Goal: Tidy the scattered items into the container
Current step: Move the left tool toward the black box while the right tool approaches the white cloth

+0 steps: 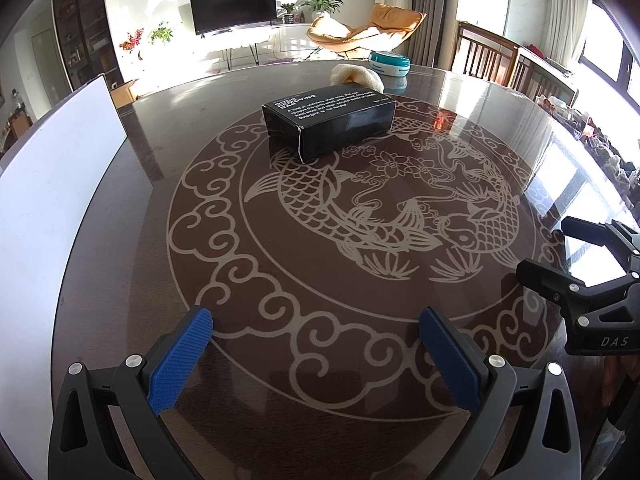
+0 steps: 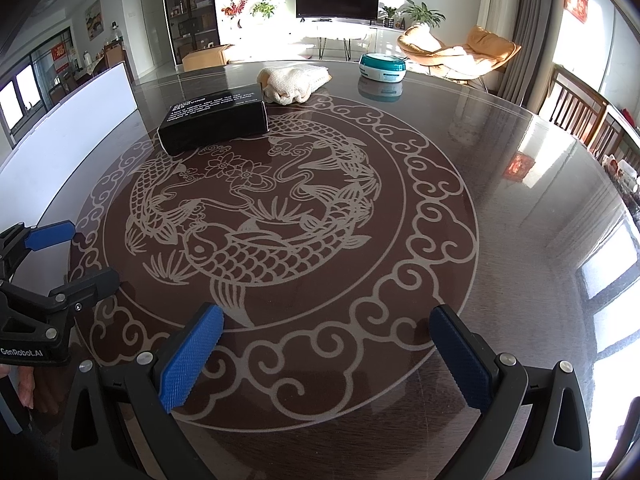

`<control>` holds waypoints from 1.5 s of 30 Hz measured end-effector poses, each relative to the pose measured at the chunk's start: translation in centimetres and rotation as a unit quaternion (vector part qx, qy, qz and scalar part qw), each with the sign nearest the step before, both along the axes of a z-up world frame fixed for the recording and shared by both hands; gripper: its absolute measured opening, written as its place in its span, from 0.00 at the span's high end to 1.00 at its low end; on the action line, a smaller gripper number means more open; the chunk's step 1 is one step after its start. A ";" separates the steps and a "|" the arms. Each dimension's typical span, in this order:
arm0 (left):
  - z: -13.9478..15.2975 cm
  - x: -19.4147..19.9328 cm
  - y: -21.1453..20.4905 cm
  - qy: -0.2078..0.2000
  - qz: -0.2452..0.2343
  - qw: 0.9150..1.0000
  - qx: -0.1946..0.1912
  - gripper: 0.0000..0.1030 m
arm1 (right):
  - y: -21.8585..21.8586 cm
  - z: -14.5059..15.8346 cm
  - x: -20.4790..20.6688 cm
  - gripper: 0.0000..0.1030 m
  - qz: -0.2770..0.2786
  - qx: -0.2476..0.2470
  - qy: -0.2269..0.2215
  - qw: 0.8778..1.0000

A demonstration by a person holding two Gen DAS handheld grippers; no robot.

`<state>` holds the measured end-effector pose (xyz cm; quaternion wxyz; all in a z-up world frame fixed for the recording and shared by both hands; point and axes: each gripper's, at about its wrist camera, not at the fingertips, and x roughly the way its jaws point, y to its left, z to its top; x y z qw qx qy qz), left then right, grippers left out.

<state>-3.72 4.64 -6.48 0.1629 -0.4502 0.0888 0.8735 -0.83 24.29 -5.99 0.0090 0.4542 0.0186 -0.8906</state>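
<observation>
Sunlit and glossy, the round dark worktop (image 1: 120, 200) carries a pale inlaid fish-and-cloud pattern, and a living room with a television shows behind it. Near the far side of that pattern lies a black box (image 1: 329, 120), flat on its broad face, with white print on its top. Its long axis runs left to right across the left wrist view, the near left corner turned slightly toward the camera. Just behind it sits a cream knitted cloth (image 2: 292, 80), bunched up, and further right a round teal-and-white container (image 2: 383, 66), lid on. A white board (image 1: 52, 184) stands along the left edge. Both the left tongs (image 1: 316, 320) and the right tongs (image 2: 326, 318) hang wide apart above the near worktop, holding nothing.
</observation>
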 end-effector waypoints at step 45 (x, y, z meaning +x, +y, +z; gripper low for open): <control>0.4 -15.1 3.4 0.001 -0.213 0.977 0.000 0.00 | -0.3 0.1 0.2 0.00 0.006 -0.005 -0.002 1.000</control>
